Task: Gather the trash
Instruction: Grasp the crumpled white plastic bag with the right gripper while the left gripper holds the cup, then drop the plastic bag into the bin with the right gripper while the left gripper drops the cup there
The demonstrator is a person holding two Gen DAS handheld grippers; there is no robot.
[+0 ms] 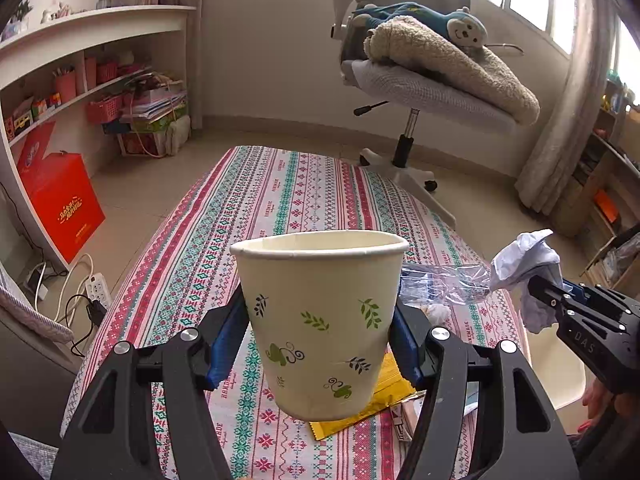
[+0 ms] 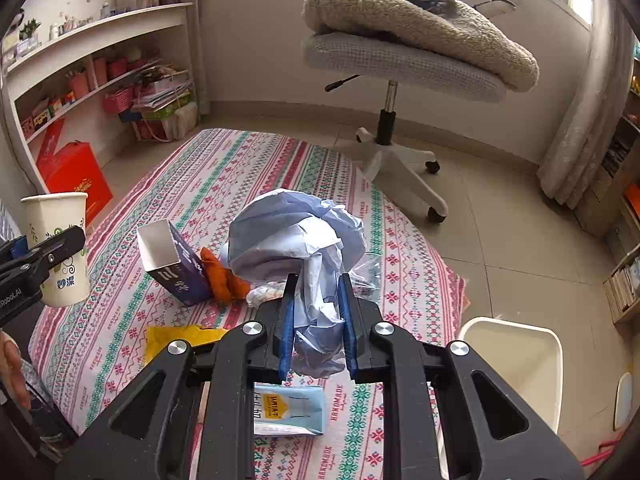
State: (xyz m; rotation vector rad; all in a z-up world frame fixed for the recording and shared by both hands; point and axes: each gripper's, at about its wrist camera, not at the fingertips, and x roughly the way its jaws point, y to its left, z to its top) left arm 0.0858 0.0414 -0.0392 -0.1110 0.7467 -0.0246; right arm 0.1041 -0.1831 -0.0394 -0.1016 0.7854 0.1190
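My left gripper point(image 1: 320, 344) is shut on a cream paper cup point(image 1: 320, 320) with green leaf prints, held upright above the patterned tablecloth point(image 1: 256, 208). The same cup point(image 2: 60, 240) shows at the left edge of the right wrist view. My right gripper point(image 2: 316, 320) is shut on a crumpled pale blue paper wad point(image 2: 296, 240), lifted off the table; that wad point(image 1: 524, 264) also appears at the right of the left wrist view. On the table lie an open blue carton point(image 2: 176, 264), an orange scrap point(image 2: 224, 276), a yellow wrapper point(image 2: 176, 340), a clear plastic bag point(image 1: 440, 284) and a light blue packet point(image 2: 288, 408).
A cream bin point(image 2: 516, 364) stands on the floor to the right of the table. Beyond the table's far end is an office chair point(image 2: 400, 68) with a blanket and a plush toy. Shelves point(image 1: 80, 80) and a red box point(image 1: 60, 200) line the left wall.
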